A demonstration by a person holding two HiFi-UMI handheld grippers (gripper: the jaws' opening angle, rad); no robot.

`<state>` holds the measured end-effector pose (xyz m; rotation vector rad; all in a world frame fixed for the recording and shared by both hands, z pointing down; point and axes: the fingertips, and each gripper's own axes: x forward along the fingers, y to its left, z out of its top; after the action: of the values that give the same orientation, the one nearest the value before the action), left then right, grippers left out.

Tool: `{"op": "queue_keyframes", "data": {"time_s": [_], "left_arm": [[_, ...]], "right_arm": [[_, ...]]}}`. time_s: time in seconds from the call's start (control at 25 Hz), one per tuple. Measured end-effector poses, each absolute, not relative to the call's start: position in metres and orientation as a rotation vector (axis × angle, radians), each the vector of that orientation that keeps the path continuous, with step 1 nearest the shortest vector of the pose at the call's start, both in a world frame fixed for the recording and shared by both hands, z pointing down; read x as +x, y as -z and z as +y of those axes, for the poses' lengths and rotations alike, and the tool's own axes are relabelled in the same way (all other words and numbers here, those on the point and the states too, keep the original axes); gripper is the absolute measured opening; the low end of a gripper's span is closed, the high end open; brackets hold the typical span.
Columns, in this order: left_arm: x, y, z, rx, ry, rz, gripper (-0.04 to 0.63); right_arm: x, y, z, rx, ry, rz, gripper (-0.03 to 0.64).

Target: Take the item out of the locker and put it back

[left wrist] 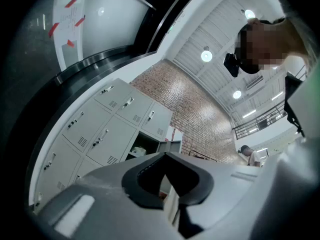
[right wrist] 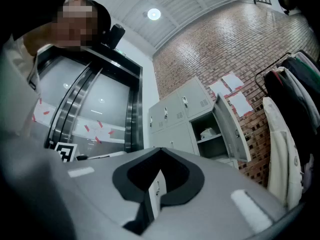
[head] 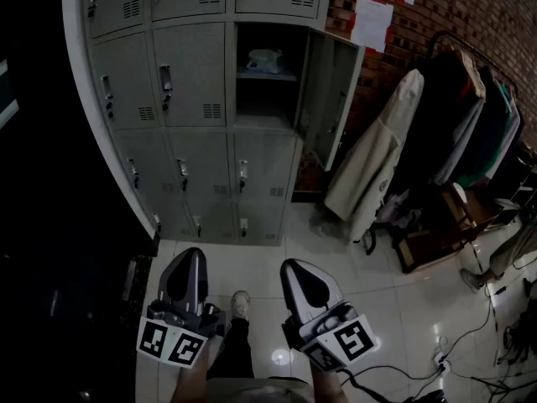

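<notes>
A bank of grey lockers [head: 193, 99] stands ahead, and one compartment [head: 264, 78] has its door [head: 331, 95] swung out to the right. On that compartment's shelf lies a pale bundled item [head: 264, 60], also seen small as the item [left wrist: 139, 150] and the item [right wrist: 209, 133]. Both grippers hang low over the floor, well short of the lockers. The left gripper [head: 195, 254] is shut with nothing in it, its tips meeting at the left gripper [left wrist: 164, 153]. My right gripper [head: 294, 265] is likewise shut and empty, as the right gripper [right wrist: 161, 148] shows.
A clothes rack [head: 461, 116] full of dark garments and a white coat [head: 377, 154] stand right of the open door, against a brick wall [head: 470, 15] with papers [head: 373, 19]. Cables [head: 478, 342] trail over the tiled floor at the right. The person's shoe [head: 241, 303] shows between the grippers.
</notes>
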<state>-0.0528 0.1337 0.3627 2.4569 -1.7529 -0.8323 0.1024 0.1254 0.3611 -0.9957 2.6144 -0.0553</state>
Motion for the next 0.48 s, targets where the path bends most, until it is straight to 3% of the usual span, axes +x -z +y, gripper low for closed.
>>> {"op": "queue_keyframes", "data": {"time_s": [0.2,0.48], "left_arm": [[-0.094,-0.373,0.025,2.436,0.849,-1.723,0.006],[-0.132,-0.312,-0.127,2.62,0.778,-1.653,0.006]], "right_arm": [[0.054,-0.37,0.019,-0.966,0.107,2.629,0.002],[-0.024,-0.319,-0.136,-0.981,0.029,2.648,0.002]]}}
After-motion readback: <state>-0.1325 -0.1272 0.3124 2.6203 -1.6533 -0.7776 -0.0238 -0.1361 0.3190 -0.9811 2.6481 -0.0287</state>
